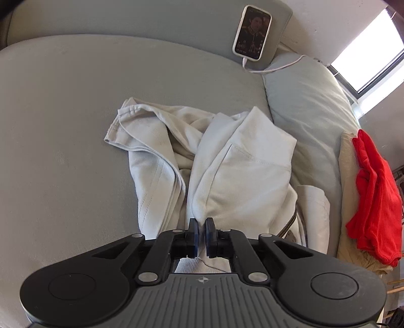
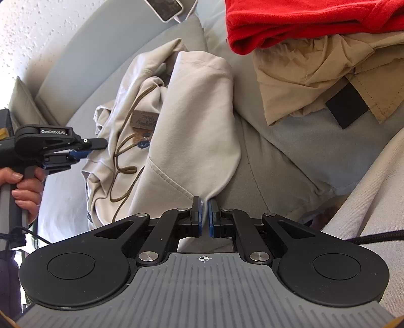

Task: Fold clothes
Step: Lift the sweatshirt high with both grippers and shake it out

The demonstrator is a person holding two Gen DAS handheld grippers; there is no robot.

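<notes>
A cream hoodie lies crumpled on the grey cushion, one sleeve folded across its middle. My left gripper is shut on a pinch of its near edge, and the cloth rises in a fold from the pads. In the right wrist view the same hoodie shows a brown drawstring and a small label. My right gripper is shut on a pointed corner of the sleeve fabric. The left gripper enters from the left, held by a hand, with its tips at the hoodie's far edge.
A phone on a white cable leans against the backrest. A grey pillow lies right of the hoodie. A red garment rests on a tan garment at the right.
</notes>
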